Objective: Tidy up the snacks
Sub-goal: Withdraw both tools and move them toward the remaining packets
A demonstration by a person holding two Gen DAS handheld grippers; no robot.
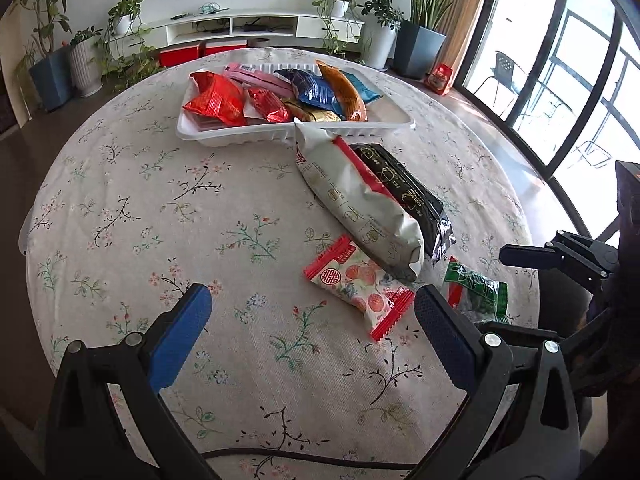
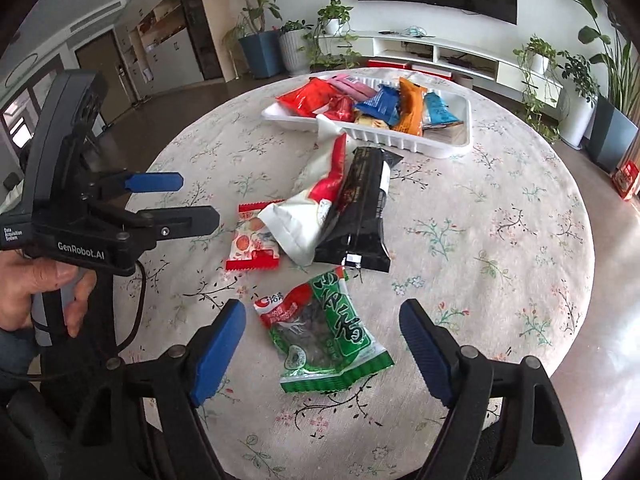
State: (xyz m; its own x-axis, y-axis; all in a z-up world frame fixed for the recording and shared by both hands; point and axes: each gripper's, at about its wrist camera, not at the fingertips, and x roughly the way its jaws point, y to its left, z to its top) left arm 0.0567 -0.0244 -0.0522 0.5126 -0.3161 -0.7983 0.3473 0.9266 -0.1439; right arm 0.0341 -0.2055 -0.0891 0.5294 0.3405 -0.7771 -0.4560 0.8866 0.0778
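Observation:
A white tray (image 1: 208,136) at the far side of the table holds several coloured snack packets. In front of it a long white bag (image 1: 360,200) and a long black bag (image 1: 404,192) lie side by side. A small peach-print packet (image 1: 356,284) lies close ahead of my left gripper (image 1: 313,293), which is open and holds nothing. In the right wrist view, a green packet (image 2: 324,336) lies flat on the cloth between the spread fingers of my right gripper (image 2: 322,308). The pads are apart from it. The left gripper (image 2: 196,200) shows at the left, beside the peach-print packet (image 2: 250,244).
The round table carries a floral cloth (image 1: 160,208). A person's hand (image 2: 24,292) grips the left gripper's handle. A black cable (image 1: 280,456) runs along the near edge. Potted plants (image 2: 296,48), a low white cabinet (image 2: 440,52) and tall windows (image 1: 560,80) stand around the table.

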